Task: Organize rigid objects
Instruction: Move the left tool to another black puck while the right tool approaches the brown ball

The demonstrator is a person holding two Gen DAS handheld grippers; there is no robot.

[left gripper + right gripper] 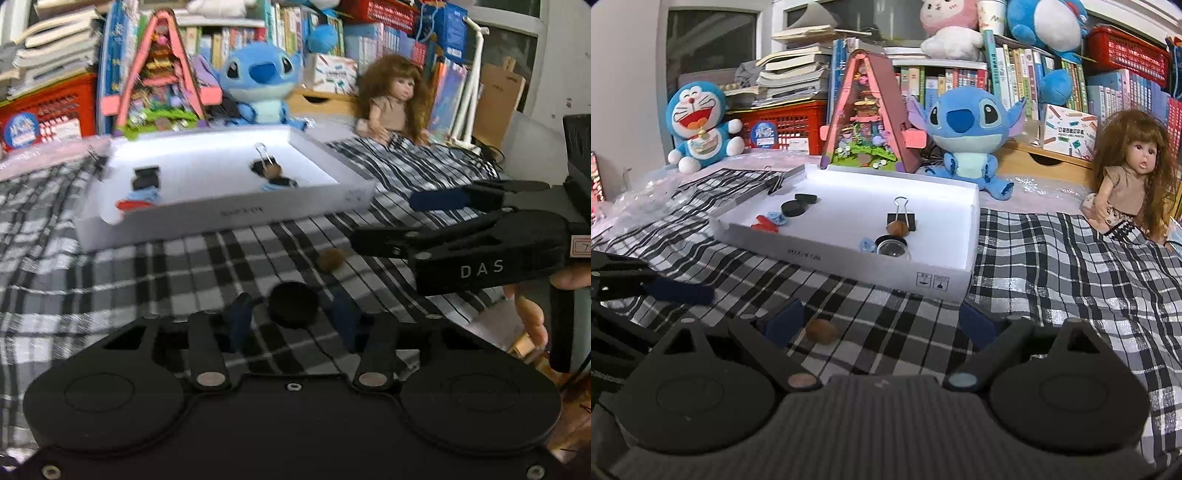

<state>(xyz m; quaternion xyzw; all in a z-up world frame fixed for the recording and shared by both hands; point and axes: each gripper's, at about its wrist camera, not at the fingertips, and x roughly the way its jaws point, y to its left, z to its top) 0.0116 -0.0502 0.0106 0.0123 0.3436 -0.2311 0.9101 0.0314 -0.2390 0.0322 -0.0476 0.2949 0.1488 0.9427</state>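
Observation:
A white shallow box (pixel 934 282) lies on the plaid cloth and holds black discs (pixel 793 208), red and blue bits (pixel 764 223), a binder clip (pixel 901 218), a walnut (pixel 897 228) and a small glass jar (pixel 892 248). The box also shows in the left wrist view (pixel 229 214). My left gripper (pixel 291 314) is open around a black disc (pixel 293 305) on the cloth. A loose walnut (pixel 331 259) lies just beyond it. My right gripper (pixel 882 321) is open, with that walnut (pixel 821 331) near its left finger. In the left wrist view the right gripper (pixel 436 218) reaches in from the right.
Behind the box stand a Stitch plush (pixel 967 136), a pink A-frame toy house (pixel 871 114), a Doraemon plush (pixel 698 125), a doll (pixel 1130 173), red crates and bookshelves. Another binder clip (pixel 774 181) is clipped on the box's far left lid.

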